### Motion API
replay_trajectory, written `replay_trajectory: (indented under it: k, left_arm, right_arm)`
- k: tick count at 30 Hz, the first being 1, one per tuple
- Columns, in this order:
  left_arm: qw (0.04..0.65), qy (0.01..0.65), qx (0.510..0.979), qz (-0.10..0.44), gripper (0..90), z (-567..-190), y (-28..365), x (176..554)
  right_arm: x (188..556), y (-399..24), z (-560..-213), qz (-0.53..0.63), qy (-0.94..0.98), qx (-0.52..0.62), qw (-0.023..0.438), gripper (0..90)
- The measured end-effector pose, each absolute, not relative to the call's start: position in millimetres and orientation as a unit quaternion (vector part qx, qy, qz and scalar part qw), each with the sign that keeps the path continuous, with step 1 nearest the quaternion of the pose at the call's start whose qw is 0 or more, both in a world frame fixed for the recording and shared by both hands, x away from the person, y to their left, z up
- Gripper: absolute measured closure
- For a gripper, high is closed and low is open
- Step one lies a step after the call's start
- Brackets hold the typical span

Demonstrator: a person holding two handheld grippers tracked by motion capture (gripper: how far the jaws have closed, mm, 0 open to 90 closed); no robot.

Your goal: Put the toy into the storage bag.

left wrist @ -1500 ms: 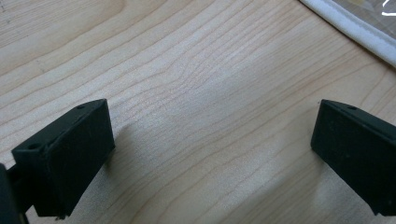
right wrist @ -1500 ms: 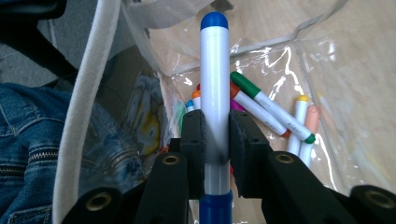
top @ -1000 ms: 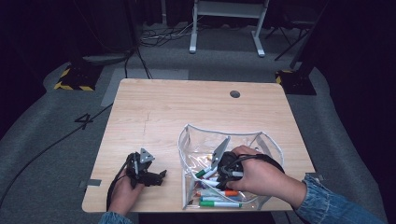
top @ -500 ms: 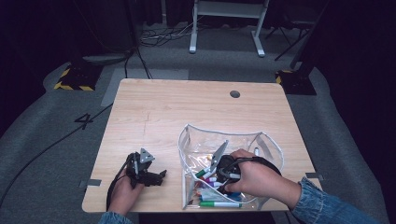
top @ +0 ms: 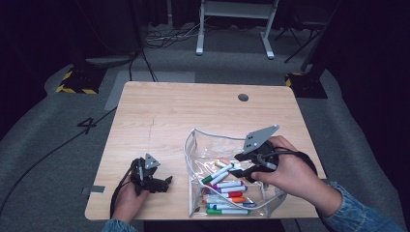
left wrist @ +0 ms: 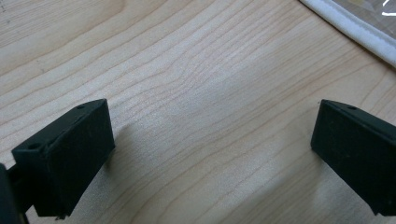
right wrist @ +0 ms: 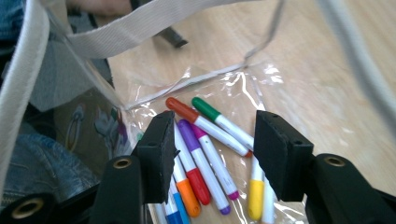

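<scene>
A clear plastic pouch (top: 193, 145) with white trim lies open at the front right of the wooden table (top: 193, 111). Several coloured markers (top: 227, 186) lie inside it. My right gripper (top: 235, 166) hangs inside the pouch just above the markers (right wrist: 205, 158). Its jaws have just been opening and now stand apart with nothing pressed between them (right wrist: 212, 140). My left gripper (top: 167, 182) rests low at the front left, left of the pouch. In the left gripper view its jaws are wide open over bare wood (left wrist: 210, 149), with the pouch's white trim (left wrist: 355, 32) at the top right.
A round cable hole (top: 243, 97) sits near the table's far edge. The table's front edge lies just below both hands. A black cable (top: 48, 154) runs over the grey floor at the left, and a white metal stand (top: 232, 29) is behind the table.
The right gripper's jaws have opened and the hand has lifted a little away from the markers inside the pouch. The left hand has stayed where it was.
</scene>
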State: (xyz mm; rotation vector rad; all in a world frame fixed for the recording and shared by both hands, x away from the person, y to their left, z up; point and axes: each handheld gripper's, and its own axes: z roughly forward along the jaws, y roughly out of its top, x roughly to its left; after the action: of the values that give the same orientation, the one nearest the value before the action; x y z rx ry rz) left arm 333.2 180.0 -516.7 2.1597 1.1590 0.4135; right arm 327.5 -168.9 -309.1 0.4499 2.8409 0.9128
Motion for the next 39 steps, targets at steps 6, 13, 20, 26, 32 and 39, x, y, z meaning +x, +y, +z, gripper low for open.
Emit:
replay_trajectory:
  k: [6, 13, 20, 26, 32, 39]
  left_arm:
    - [0.323, 0.443, 0.821, 0.156, 0.0, -517, 180, 333]
    - [0.323, 0.443, 0.821, 0.156, 0.0, -517, 180, 333]
    - [0.323, 0.444, 0.821, 0.156, 0.0, -517, 180, 333]
    - [0.324, 0.444, 0.821, 0.156, 0.0, -517, 179, 333]
    - [0.324, 0.444, 0.821, 0.156, 0.0, -517, 179, 333]
    - [0.324, 0.444, 0.821, 0.156, 0.0, -517, 179, 333]
  right_arm:
    - [332, -200, -293, 0.318, 0.926, 0.185, 0.088, 49.8]
    - [339, -245, -281, 0.334, 0.905, 0.237, 0.113, 49.7]
    - [351, -290, -281, 0.345, 0.881, 0.298, 0.128, 49.7]
    - [362, -319, -293, 0.35, 0.862, 0.344, 0.129, 50.0]
    - [377, -338, -327, 0.34, 0.852, 0.381, 0.114, 46.1]
    - [390, -342, -378, 0.317, 0.854, 0.404, 0.087, 42.0]
